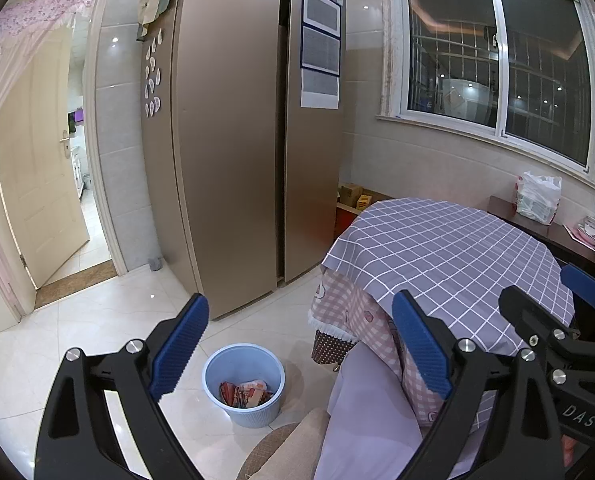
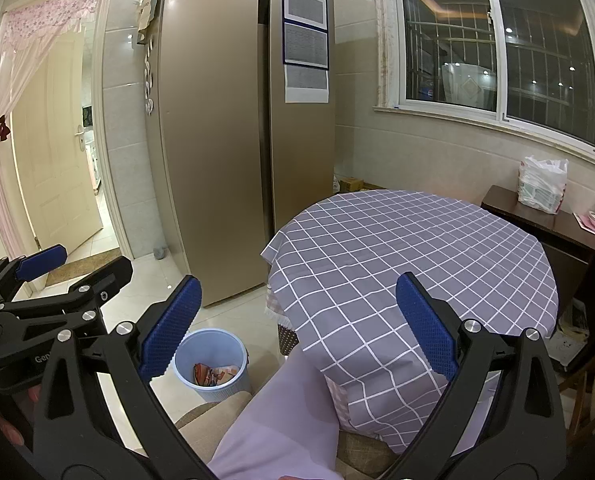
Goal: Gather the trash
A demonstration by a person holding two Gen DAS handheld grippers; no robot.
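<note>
Left hand-held gripper [image 1: 299,350] spread wide, nothing between the blue pads, raised above the floor and aimed down past the table's near-left rim. Right hand-held gripper [image 2: 297,328] likewise gaping and empty, poised over the near edge of the table [image 2: 437,240].

Round table draped in a grey checked cloth, hanging over a pink checked underlayer [image 1: 349,308] with a fringed hem at the left rim. Blue bin [image 1: 243,384] on the pale tiled floor [image 1: 97,332], just off the table's left edge and close to a beige chair back [image 1: 293,448]. Trash [image 1: 244,394], red and orange wrappers, lying at the bottom of the bin.

Open stretch of floor left of the bin, running to the doorway [image 1: 69,184] with its door ajar. Tall bronze fridge [image 1: 233,140] behind the bin, its front edge near the table's far-left rim, leaving only a narrow passage. Dark sideboard [image 2: 537,220] beyond the table's right edge, beneath the window [image 2: 497,40], bearing a white plastic bag [image 2: 543,186].
</note>
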